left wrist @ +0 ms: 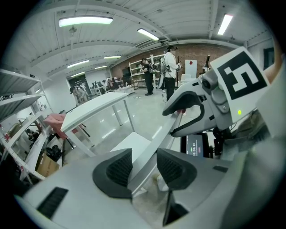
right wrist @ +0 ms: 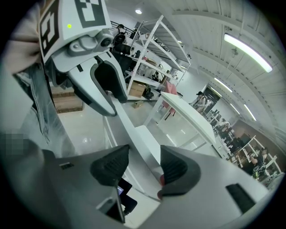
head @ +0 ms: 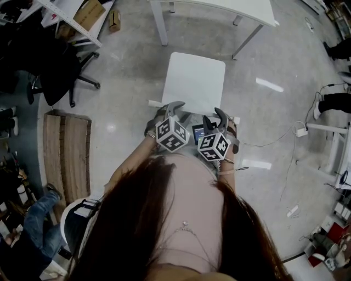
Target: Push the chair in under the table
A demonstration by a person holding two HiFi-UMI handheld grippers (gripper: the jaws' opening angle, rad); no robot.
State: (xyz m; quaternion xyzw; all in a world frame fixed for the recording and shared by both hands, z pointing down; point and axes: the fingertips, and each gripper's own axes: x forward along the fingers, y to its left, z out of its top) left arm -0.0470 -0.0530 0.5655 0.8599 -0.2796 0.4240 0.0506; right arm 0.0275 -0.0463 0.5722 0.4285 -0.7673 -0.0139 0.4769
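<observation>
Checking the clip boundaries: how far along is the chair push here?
Done: both the left gripper and right gripper are closed on the backrest. In hand: the push toward the table. Left: the chair seat sits wholly clear of the table edge, so nearly the whole slide under remains.

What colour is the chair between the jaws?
White, seat and backrest alike. The chair shows best in the head view, seen from above.

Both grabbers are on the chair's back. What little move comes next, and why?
Probably slide the chair straight ahead toward the table: left gripper and right gripper both clasp its backrest, and it sits short of the table.
</observation>
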